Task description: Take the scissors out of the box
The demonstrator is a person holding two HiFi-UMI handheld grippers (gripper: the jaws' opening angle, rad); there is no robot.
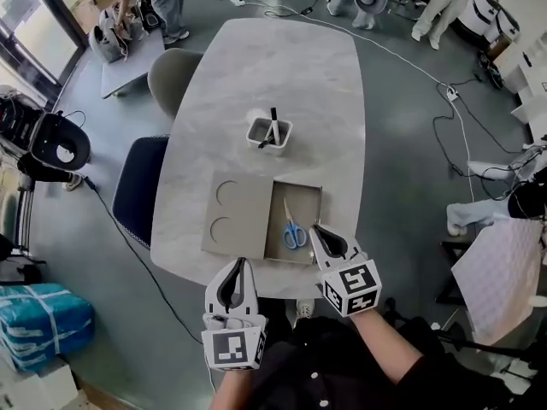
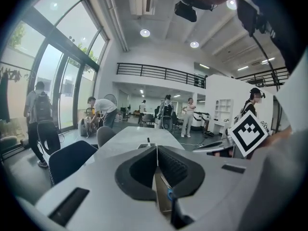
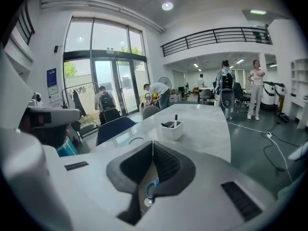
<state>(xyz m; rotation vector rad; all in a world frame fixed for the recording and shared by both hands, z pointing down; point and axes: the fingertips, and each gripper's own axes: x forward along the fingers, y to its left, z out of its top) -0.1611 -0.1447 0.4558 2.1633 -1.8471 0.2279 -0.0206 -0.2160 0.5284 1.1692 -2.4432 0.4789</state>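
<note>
Scissors with blue handles lie inside the open shallow cardboard box at the table's near edge, blades pointing away from me. The box's lid, with two round cut-outs, lies flat just left of it. My right gripper is shut and empty, its tip over the box's near right corner, just right of the scissors' handles. A blue handle shows below its closed jaws in the right gripper view. My left gripper is shut and empty too, hovering at the table's edge below the lid.
A white pen holder with a black marker stands on the marble table beyond the box. A dark blue chair and a grey chair stand at the table's left side. People stand far off, and cables cross the floor on the right.
</note>
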